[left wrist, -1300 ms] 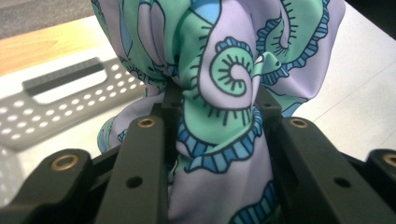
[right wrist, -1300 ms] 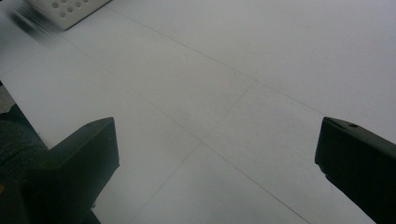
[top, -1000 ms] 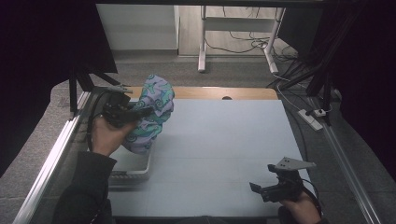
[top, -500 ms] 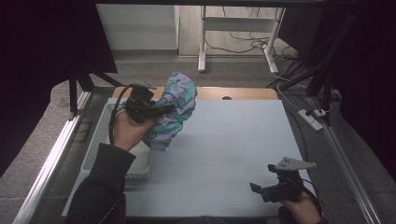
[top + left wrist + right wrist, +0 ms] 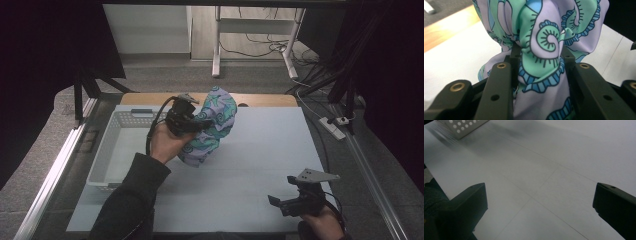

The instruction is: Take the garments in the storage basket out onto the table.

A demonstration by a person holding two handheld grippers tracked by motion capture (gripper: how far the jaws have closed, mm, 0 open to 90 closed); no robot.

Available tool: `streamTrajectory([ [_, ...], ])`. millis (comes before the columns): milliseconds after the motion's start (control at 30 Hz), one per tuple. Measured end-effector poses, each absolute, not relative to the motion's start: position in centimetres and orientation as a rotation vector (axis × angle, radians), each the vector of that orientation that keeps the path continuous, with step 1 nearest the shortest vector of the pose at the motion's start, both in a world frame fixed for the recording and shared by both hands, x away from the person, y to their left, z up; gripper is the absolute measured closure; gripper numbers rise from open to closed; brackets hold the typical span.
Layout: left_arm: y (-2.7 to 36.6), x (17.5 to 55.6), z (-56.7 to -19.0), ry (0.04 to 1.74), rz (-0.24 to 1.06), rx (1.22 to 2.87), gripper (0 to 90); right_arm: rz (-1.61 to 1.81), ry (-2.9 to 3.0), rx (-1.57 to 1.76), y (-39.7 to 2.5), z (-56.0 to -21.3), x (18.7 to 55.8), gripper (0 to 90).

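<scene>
A patterned cloth (image 5: 212,125) hangs bunched above the table (image 5: 260,150), beside the white basket (image 5: 117,150), pinched in the left gripper's (image 5: 192,122) closed jaws; soft, light, probably best gripped at gathered folds. The right gripper (image 5: 290,200) waits, jaws apart.

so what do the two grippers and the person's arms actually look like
Both are black handheld two-jaw tools. The left gripper has brass-coloured screw inserts on its blocky jaws, a grey plate on top and a black cable looping below the hand. The right gripper carries a grey three-cornered plate. The left arm wears a dark sleeve.
</scene>
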State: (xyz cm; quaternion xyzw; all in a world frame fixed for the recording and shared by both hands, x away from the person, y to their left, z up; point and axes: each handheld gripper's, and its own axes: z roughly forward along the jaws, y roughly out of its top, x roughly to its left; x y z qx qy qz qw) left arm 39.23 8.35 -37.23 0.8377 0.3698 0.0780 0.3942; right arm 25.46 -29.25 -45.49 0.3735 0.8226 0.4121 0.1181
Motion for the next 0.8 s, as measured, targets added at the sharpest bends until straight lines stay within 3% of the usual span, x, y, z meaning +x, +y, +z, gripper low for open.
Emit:
streamTrajectory([
  [267,5.2,40.2,-40.3,0.925,0.176,2.183,65.7,1.225,2.403,1.098,-29.4,-45.5,25.5,0.0],
  [800,2.4,41.4,-45.8,0.949,0.15,2.261,64.0,1.215,2.418,1.077,-29.3,-45.5,25.4,0.0],
])
